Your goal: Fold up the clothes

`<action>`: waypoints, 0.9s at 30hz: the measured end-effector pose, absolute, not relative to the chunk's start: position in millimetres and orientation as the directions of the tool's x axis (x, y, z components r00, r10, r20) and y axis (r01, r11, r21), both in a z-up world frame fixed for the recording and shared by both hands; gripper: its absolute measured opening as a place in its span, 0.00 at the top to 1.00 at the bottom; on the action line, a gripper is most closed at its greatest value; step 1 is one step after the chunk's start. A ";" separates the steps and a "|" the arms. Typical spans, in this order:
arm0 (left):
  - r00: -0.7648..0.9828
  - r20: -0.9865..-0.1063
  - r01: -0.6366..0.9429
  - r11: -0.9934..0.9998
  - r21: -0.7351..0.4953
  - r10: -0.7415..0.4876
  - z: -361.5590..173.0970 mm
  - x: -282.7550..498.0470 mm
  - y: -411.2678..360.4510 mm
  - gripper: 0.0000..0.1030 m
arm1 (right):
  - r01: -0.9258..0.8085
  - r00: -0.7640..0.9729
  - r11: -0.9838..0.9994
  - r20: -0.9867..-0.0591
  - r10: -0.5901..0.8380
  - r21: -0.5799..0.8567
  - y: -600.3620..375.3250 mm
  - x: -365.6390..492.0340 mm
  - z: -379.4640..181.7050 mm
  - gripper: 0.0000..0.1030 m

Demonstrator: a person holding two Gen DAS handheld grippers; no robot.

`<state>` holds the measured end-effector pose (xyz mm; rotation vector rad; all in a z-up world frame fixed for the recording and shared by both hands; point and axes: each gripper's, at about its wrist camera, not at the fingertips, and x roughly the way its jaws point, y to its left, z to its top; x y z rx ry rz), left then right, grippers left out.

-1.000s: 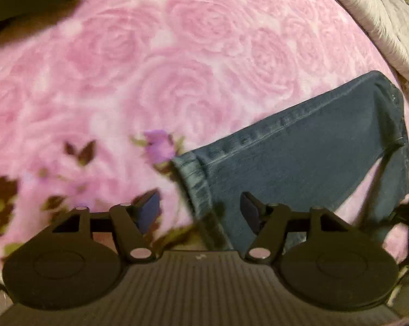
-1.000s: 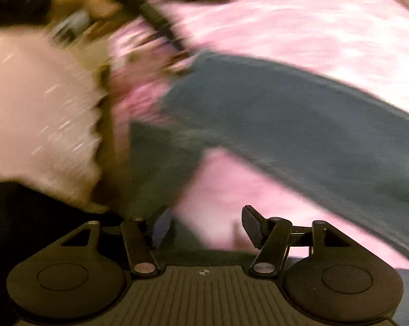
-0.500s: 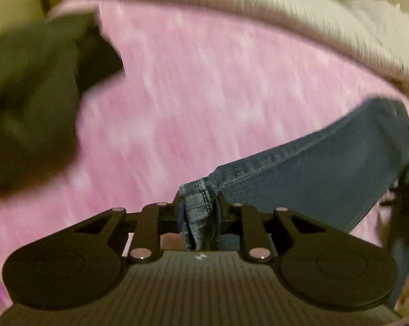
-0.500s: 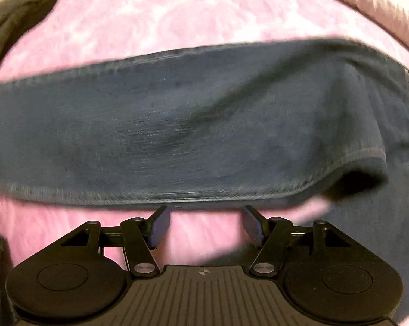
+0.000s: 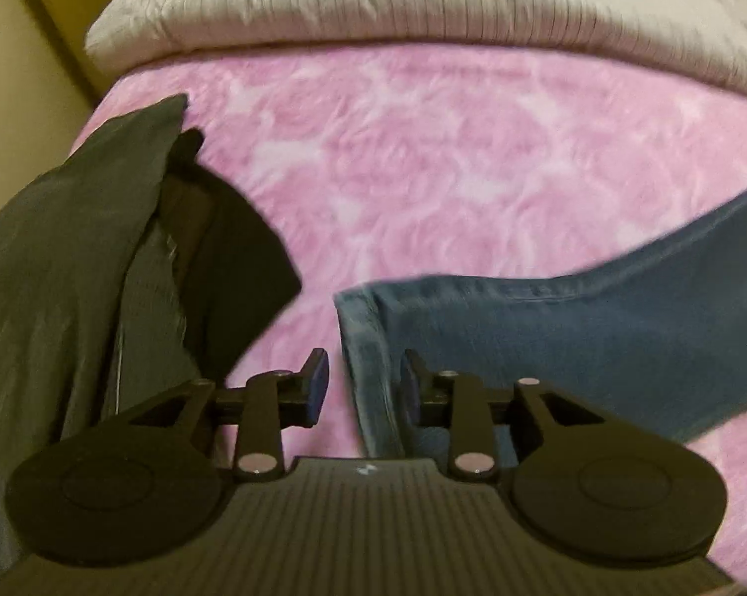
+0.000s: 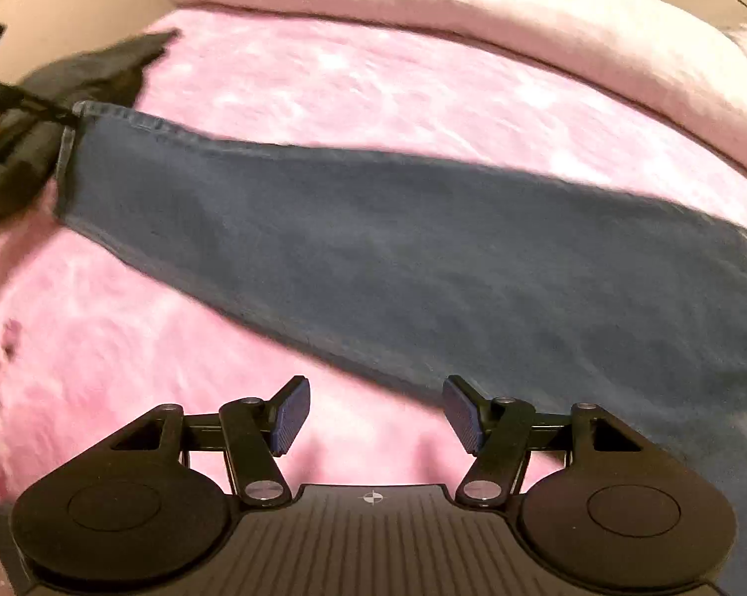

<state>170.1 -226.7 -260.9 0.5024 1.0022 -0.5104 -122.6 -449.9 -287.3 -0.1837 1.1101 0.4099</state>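
My left gripper [image 5: 361, 387], clamped on the hem of the jeans [image 5: 547, 342] half a second ago, is opening with the hem still between its fingers, barely pinched if at all. The leg now stretches straight across the pink blanket [image 5: 423, 159] toward the dark clothes [image 5: 75, 273], so I judge the leg laid out; my right gripper [image 6: 373, 417] hovers wide and empty at the leg's near edge.

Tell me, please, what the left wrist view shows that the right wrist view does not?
Left wrist only: the left gripper up close, its jaws opening around the jeans hem, and the dark clothes filling that side.
Right wrist only: the right gripper open over the bare blanket, with the jeans leg stretched along its length.
Both: jeans, pink blanket, dark clothes, and the pale bedding behind.
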 end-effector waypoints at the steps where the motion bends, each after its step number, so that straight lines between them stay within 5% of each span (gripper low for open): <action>1: 0.443 -0.880 0.618 0.769 0.162 -0.171 -261.1 158.8 -224.6 0.71 | -0.386 0.371 0.921 -0.908 0.197 0.042 -463.2 -121.3 -293.9 0.39; 5: 0.376 -0.892 0.682 0.727 0.082 -0.252 -257.0 100.3 -237.1 0.63 | -0.250 0.295 0.968 -0.953 0.070 -0.006 -530.6 -146.1 -306.2 0.39; 13: 0.120 -0.883 0.889 0.444 -0.107 -0.454 -250.3 -75.3 -331.6 0.48 | -0.055 0.358 0.998 -0.933 0.041 0.023 -649.2 -189.1 -267.9 0.36; 21: 0.029 -0.886 0.998 0.061 0.001 -0.463 -265.4 -251.7 -434.6 0.45 | 0.200 0.367 0.980 -0.928 -0.069 0.006 -840.2 -208.0 -294.1 0.31; 27: 0.085 -0.909 0.982 -0.121 0.146 -0.408 -297.9 -333.8 -492.7 0.45 | 0.292 0.405 0.927 -0.908 0.104 0.236 -946.5 -197.7 -327.5 0.31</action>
